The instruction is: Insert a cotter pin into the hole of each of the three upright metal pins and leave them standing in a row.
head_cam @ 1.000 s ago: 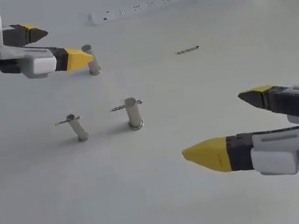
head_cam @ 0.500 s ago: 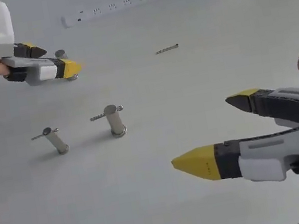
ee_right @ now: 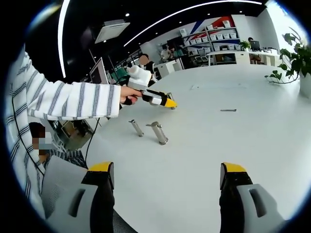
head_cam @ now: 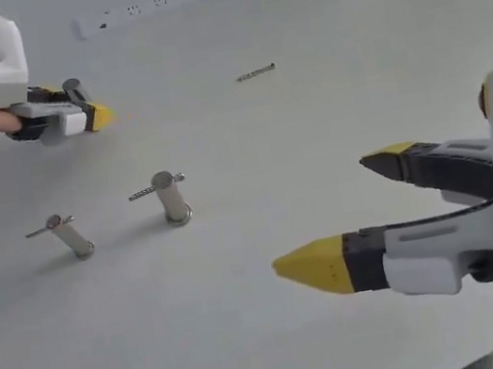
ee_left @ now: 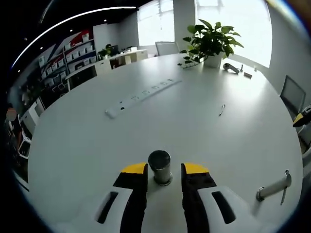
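Three upright metal pins stand on the white table [head_cam: 282,331]. Two carry cotter pins: one at the left [head_cam: 69,237] [ee_right: 136,127], one beside it [head_cam: 171,198] [ee_right: 160,132] [ee_left: 274,186]. The third metal pin [head_cam: 72,87] [ee_left: 160,166], bare, stands between the jaws of my left gripper [head_cam: 70,106] [ee_left: 164,171] [ee_right: 167,103]. The jaws sit close on either side of it with thin gaps showing. A loose cotter pin [head_cam: 256,73] [ee_left: 221,109] [ee_right: 227,110] lies farther back. My right gripper [head_cam: 338,216] [ee_right: 167,174] hovers wide open at the near right, holding nothing.
A white power strip [head_cam: 166,0] [ee_left: 141,97] lies along the far side of the table. A potted plant [ee_left: 209,43] [ee_right: 291,58] stands beyond it. A striped sleeve [ee_right: 73,102] reaches in from the left. Bare table lies between the two grippers.
My left gripper's jaws have narrowed from wide apart to close around the far bare pin. The head camera has shifted, sliding the scene left. The right gripper stays open.
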A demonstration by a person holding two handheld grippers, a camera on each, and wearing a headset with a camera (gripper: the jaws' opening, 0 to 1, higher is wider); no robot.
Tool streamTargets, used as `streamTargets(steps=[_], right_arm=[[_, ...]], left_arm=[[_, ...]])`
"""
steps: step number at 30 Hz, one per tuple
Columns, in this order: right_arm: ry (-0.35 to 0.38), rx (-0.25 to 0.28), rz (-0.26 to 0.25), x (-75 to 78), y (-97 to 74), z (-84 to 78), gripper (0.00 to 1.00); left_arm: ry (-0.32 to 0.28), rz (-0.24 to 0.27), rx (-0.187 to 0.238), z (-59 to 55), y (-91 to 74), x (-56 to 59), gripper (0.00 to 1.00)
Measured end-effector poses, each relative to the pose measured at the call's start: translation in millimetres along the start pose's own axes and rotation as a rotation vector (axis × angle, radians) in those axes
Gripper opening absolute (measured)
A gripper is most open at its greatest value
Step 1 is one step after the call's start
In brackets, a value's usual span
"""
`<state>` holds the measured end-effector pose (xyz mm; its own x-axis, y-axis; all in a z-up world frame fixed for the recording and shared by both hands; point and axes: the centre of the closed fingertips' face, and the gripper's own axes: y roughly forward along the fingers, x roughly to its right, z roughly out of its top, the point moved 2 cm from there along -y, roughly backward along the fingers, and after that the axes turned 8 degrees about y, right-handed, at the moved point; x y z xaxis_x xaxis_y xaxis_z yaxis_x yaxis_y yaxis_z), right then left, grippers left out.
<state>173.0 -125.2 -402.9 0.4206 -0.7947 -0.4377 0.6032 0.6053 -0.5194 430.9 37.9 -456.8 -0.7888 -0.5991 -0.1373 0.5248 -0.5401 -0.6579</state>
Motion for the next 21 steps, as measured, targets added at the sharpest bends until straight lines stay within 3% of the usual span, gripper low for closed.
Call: streamTargets(steps=[6, 13, 17, 21], right_arm=[[-0.014, -0.013, 0.013, -3.6, 3.2, -1.2, 0.88], [-0.019, -0.016, 0.020, -5.0, 4.2, -1.7, 0.88], [-0.024, -0.019, 0.025, -7.5, 3.8, -2.7, 0.87], [-0.027, -0.016, 0.025, -8.7, 2.5, -1.9, 0.87]], left_arm=[[0.044, 0.037, -0.012, -2.4, -0.1, -3.4, 0.12], [0.042, 0.038, -0.011, -1.0, -2.0, -2.6, 0.12], [-0.023, 0.034, -0.008, -1.6, -2.7, -2.8, 0.11], [-0.037, 0.032, -0.007, -1.9, -4.2, -2.0, 0.10]])
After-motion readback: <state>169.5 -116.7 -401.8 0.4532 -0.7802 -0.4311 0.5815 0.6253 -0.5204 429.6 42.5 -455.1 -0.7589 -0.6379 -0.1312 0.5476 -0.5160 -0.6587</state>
